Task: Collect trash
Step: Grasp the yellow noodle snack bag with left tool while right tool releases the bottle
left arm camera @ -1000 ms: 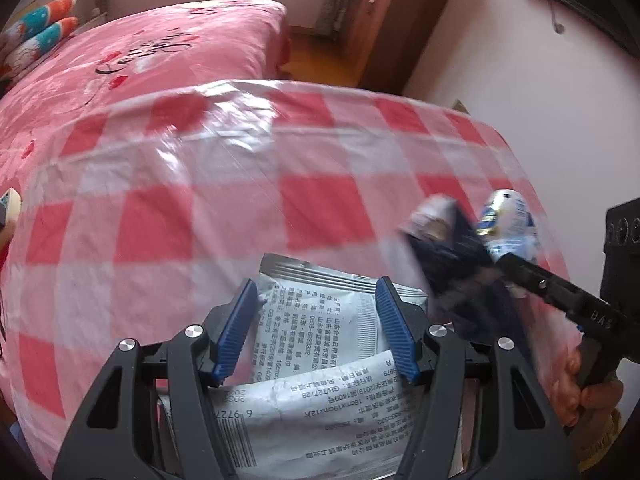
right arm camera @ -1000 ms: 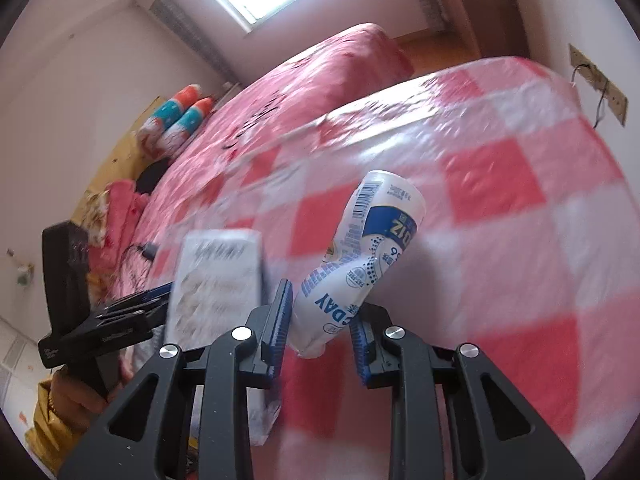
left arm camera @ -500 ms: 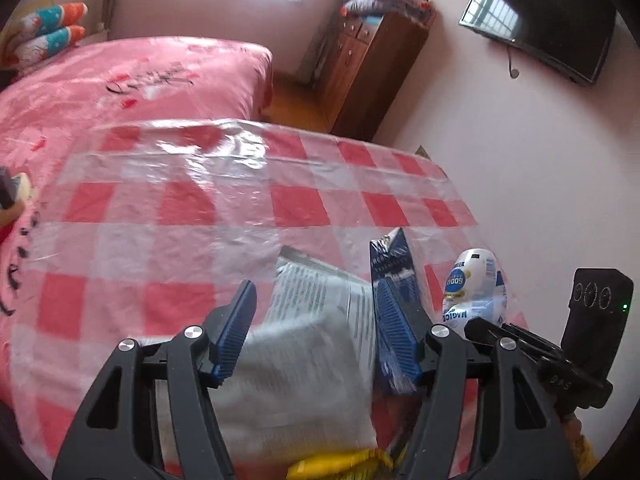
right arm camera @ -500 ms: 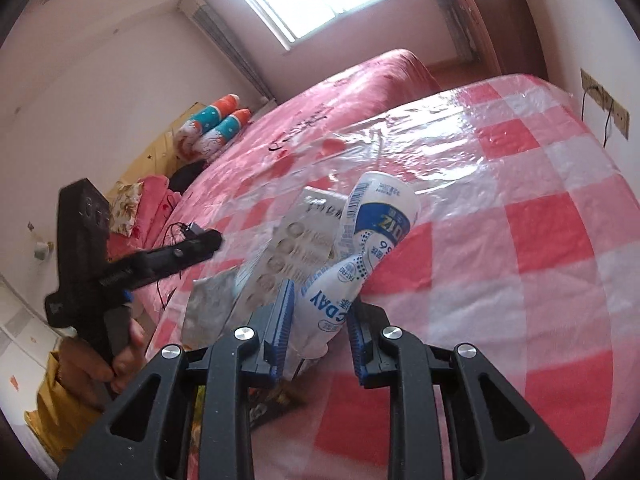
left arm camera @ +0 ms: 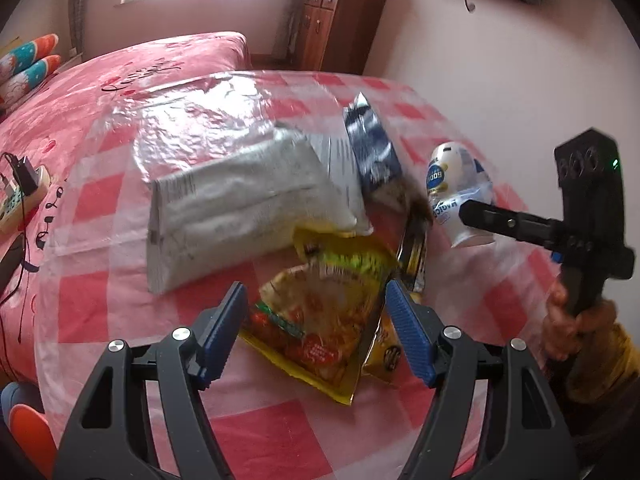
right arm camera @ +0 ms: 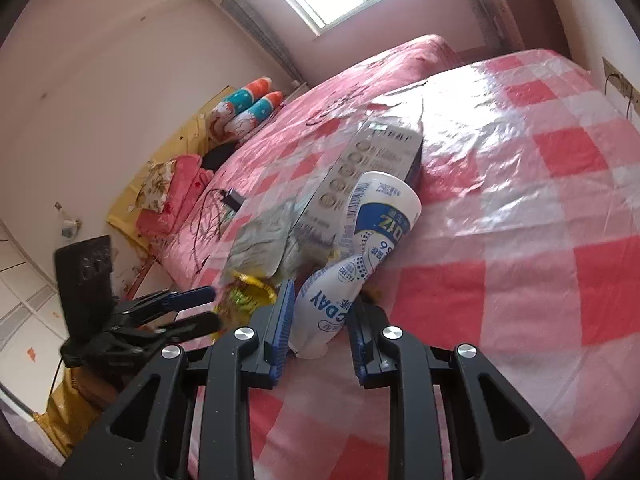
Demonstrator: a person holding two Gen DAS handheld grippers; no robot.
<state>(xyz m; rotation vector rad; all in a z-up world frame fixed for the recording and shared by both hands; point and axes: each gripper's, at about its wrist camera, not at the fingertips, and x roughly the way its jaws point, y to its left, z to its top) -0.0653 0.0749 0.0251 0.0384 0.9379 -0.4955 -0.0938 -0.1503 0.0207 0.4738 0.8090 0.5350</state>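
Observation:
A trash pile lies on the red-and-white checked table (left arm camera: pixel 104 208): a grey printed packet (left arm camera: pixel 240 208), a dark blue wrapper (left arm camera: pixel 372 152) and a yellow snack bag (left arm camera: pixel 328 280). My left gripper (left arm camera: pixel 316 320) hovers over the yellow bag, and its jaws are opening. The bag shows between the pads, but they do not press on it. At the pile's right edge my right gripper (right arm camera: pixel 320 308) is shut on a white-and-blue plastic bottle (right arm camera: pixel 376 224), which tilts up. The bottle (left arm camera: pixel 448 184) also appears in the left wrist view. A silver carton (right arm camera: pixel 368 160) leans behind it.
A pink bed (left arm camera: pixel 120 72) adjoins the table's far left side. A power strip with a charger (left arm camera: pixel 20 184) lies there. A wooden cabinet (left arm camera: pixel 340 24) stands by the far wall. A person's hand (left arm camera: pixel 560 320) holds the right gripper's handle.
The grey packet has left my left gripper and now lies on the table beside the pile. The left jaws are wider and farther back. My right gripper brought the bottle to the pile.

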